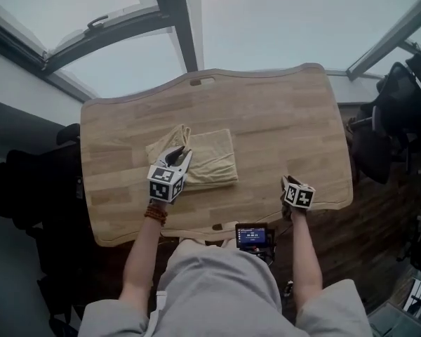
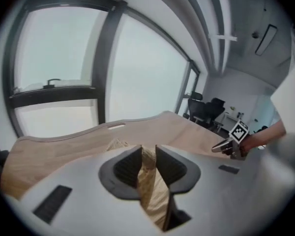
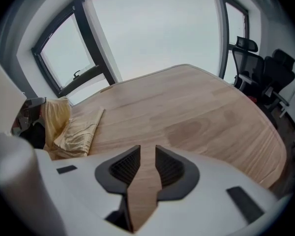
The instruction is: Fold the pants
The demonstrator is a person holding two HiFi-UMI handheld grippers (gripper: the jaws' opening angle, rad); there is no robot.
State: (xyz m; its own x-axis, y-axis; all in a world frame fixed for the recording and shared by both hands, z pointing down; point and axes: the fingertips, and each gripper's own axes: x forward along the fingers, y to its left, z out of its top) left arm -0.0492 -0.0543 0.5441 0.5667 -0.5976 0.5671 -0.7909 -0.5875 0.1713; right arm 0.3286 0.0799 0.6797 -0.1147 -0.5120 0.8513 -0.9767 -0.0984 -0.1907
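The tan pants (image 1: 212, 161) lie folded into a thick rectangle left of centre on the wooden table (image 1: 295, 118). At the bundle's left edge, the left gripper (image 1: 180, 155) has its jaws closed narrowly on a fold of the cloth, which fills the gap between the pads and stands raised above the rest of the bundle. The right gripper (image 1: 286, 183) is at the lower right of the head view, over the table's near edge and well apart from the pants; its jaws stand a little apart, with only bare wood showing between them.
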